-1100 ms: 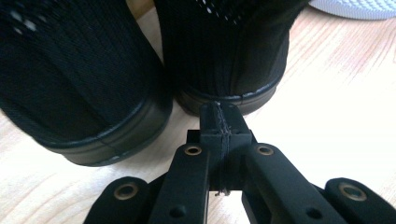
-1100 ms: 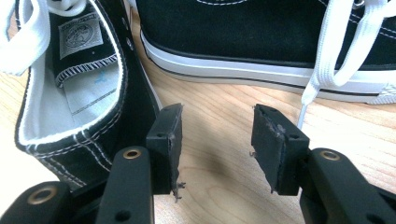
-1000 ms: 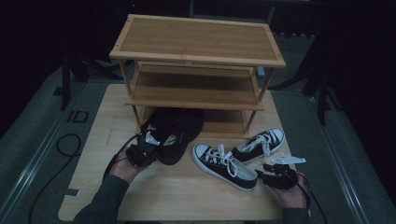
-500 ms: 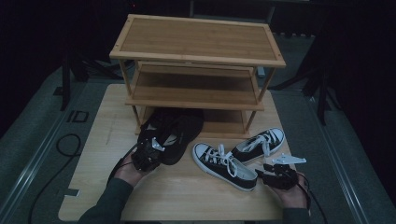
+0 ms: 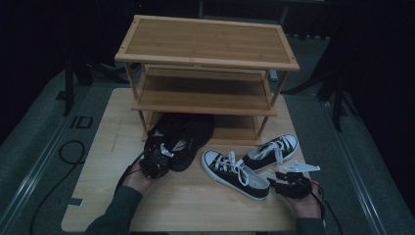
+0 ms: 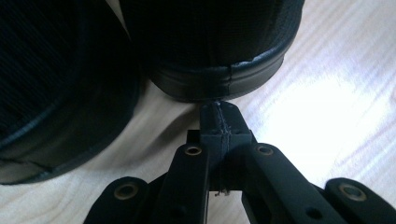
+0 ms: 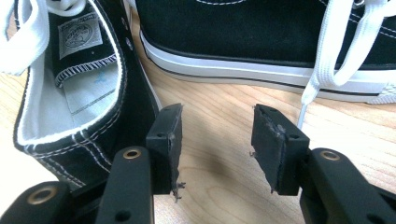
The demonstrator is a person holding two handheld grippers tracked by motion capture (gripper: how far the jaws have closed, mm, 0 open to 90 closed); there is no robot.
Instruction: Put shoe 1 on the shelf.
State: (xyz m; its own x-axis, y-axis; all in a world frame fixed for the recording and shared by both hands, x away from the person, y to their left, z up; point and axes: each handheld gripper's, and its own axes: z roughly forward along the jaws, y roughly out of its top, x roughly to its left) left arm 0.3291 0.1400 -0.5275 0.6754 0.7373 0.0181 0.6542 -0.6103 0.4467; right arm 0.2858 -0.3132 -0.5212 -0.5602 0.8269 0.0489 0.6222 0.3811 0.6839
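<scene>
Pale wood-grain table (image 5: 195, 210); left gripper (image 6: 219, 116) pressed together at matte mesh slippers (image 5: 183, 139) (rounded); right gripper (image 7: 217, 135) spread.

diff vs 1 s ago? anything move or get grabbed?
The left gripper edged slightly toward the black slip-on shoes, jaws shut with nothing between them, tips at a heel. Nothing grabbed or released. The right gripper stayed put, open beside the near sneaker; far sneaker and rack unchanged.
</scene>
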